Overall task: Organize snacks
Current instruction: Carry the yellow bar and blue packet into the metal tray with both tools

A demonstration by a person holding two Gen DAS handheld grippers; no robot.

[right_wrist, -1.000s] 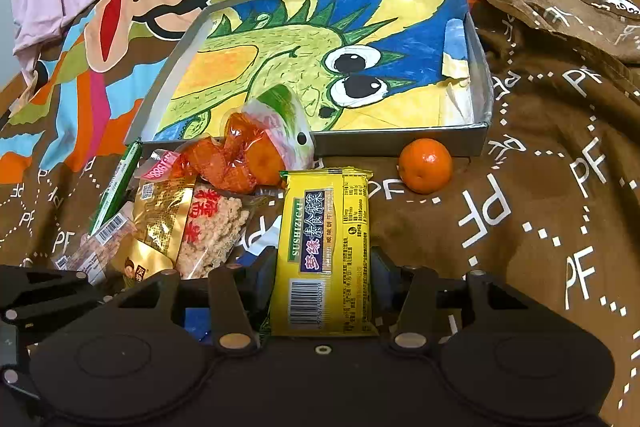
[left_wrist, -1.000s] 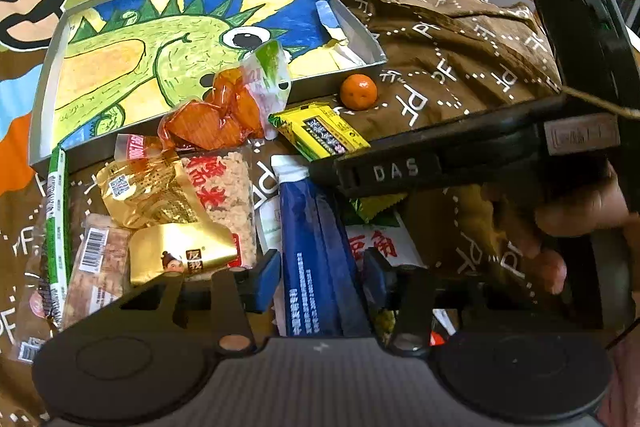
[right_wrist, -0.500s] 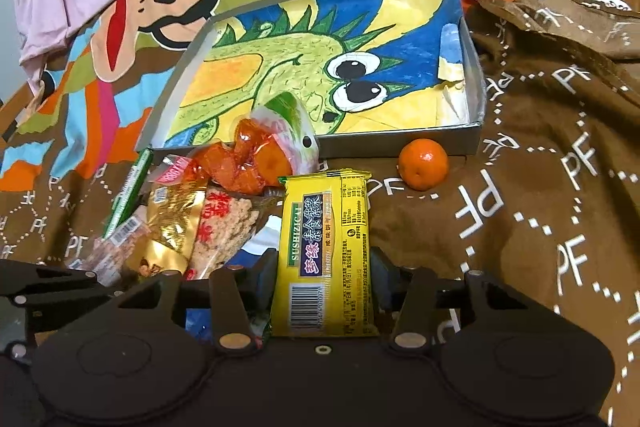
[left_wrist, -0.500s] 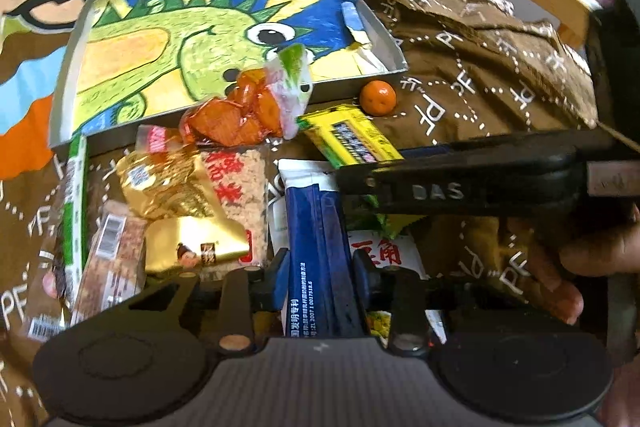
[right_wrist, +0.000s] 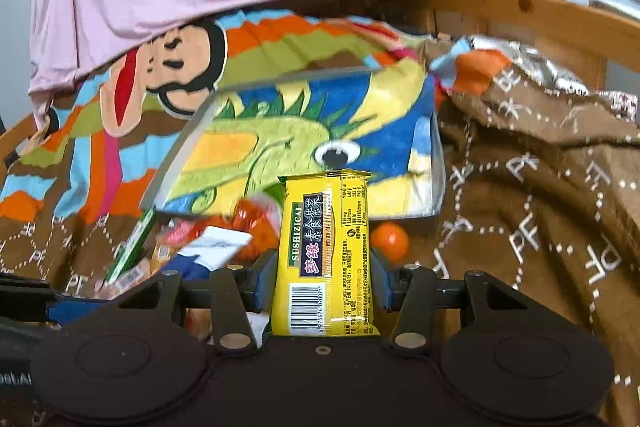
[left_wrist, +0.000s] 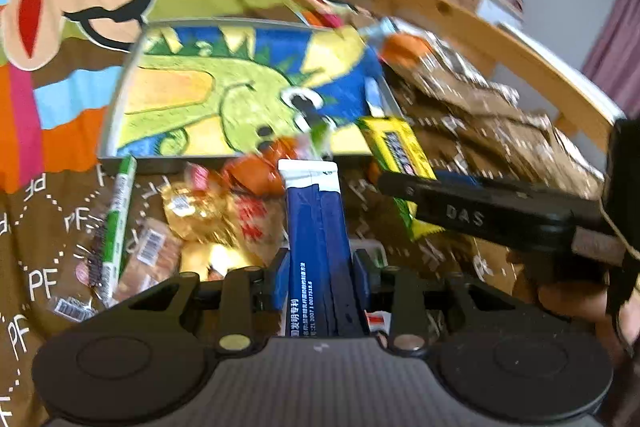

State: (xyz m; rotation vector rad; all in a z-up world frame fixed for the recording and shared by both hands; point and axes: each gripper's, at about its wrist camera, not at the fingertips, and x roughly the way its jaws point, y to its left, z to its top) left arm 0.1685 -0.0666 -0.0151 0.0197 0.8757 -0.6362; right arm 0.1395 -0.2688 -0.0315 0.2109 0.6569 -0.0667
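My left gripper is shut on a dark blue packet with a white top, held lifted above the snack pile. My right gripper is shut on a yellow seaweed packet, also lifted; this packet shows in the left wrist view with the right gripper's arm beside it. A shallow grey tray with a dinosaur picture lies just beyond both packets. The blue packet's white end shows in the right wrist view.
Loose snacks lie on the brown blanket in front of the tray: a green stick packet, golden packets, an orange-filled bag and a small orange. A wooden bed rail runs behind on the right.
Both grippers have risen and tilted up with their packets. The left gripper closed on the blue packet and lifted it. The view now reaches the pink sheet and the bed rail.
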